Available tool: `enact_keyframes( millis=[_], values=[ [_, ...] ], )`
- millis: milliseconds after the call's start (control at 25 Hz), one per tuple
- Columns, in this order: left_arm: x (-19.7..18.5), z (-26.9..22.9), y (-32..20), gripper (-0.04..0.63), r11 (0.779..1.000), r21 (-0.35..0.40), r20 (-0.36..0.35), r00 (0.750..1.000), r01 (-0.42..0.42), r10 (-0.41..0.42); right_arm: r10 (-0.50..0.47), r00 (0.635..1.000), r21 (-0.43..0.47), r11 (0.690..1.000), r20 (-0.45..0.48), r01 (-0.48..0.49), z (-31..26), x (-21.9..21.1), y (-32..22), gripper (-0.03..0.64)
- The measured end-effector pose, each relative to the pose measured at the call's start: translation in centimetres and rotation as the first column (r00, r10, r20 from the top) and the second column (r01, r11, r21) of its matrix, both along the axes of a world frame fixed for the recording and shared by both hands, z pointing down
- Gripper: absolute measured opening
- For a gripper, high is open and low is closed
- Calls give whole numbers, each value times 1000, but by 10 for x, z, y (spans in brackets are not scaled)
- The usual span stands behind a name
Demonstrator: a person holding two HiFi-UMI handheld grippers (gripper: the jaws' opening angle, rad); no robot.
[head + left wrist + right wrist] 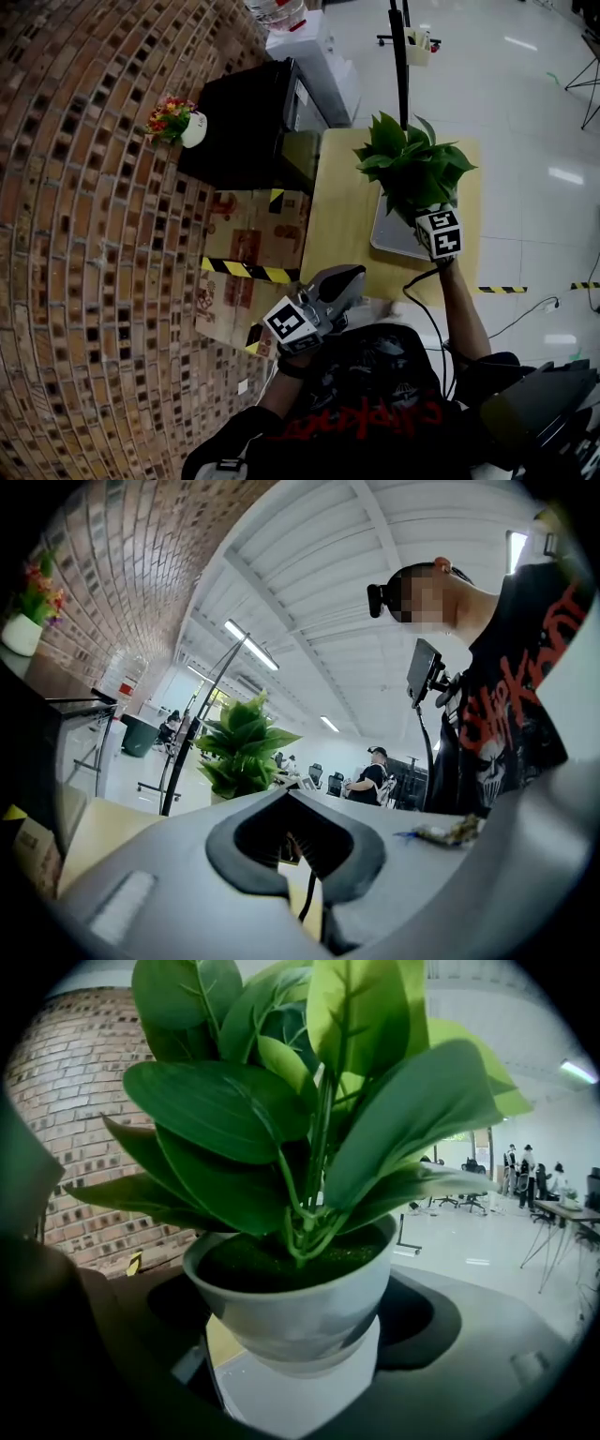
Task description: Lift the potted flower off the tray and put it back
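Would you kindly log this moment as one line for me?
right tool: shut on plant | left tool: shut, empty | plant: over tray, contact unclear

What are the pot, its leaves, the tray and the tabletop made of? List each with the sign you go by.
Pot: glazed ceramic or glossy plastic; smooth whitish wall with soft reflections.
Leaves: possibly artificial; even, waxy sheen, but the look leaves it open.
Tray: pale grey and matte, probably plastic or painted metal.
Tabletop: light wood or wood-look laminate; flat, yellowish surface.
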State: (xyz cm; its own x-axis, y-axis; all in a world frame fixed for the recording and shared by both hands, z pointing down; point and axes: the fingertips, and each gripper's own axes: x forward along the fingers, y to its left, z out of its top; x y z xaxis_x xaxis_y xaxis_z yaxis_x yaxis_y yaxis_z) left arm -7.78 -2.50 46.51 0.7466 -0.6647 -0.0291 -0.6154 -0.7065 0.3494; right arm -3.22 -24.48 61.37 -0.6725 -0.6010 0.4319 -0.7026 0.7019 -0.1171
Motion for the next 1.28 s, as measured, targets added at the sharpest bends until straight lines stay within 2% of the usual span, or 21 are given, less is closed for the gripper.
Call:
enact_keyframes(
  millis=[160, 320, 560, 720, 800, 920, 1000, 1280],
  values=[
    [-15, -8, -9, 0, 998, 8, 22, 998, 67, -67, -17, 998, -31, 999, 67, 19, -31, -5, 10, 517],
    [-30, -20, -24, 0, 990, 41, 53, 989, 133, -135, -34, 996, -45, 998, 87, 38, -54, -10, 12, 517],
    [-47, -25, -47, 0, 981, 11, 146, 970, 193, -193, -55, 994, -53, 997, 95, 60, -92, -14, 16, 518],
    [-62, -31, -64, 0, 971, 37, 198, 951, 237, -239, -65, 990, -34, 997, 128, 69, -121, -19, 21, 518],
    [-69, -41, -72, 0, 967, 46, 191, 948, 250, -255, -68, 987, -17, 997, 143, 71, -136, -22, 24, 518],
    [-81, -58, -86, 0, 963, 24, 96, 958, 269, -270, -79, 983, 9, 997, 167, 78, -160, -26, 28, 518],
    [-86, -66, -97, 0, 963, 14, 64, 961, 269, -270, -83, 981, 28, 996, 177, 79, -176, -26, 29, 518],
    [-79, -94, -108, 0, 985, 49, 113, 979, 167, -172, -145, 960, 72, 989, 240, 131, -231, -31, 45, 518]
  ],
)
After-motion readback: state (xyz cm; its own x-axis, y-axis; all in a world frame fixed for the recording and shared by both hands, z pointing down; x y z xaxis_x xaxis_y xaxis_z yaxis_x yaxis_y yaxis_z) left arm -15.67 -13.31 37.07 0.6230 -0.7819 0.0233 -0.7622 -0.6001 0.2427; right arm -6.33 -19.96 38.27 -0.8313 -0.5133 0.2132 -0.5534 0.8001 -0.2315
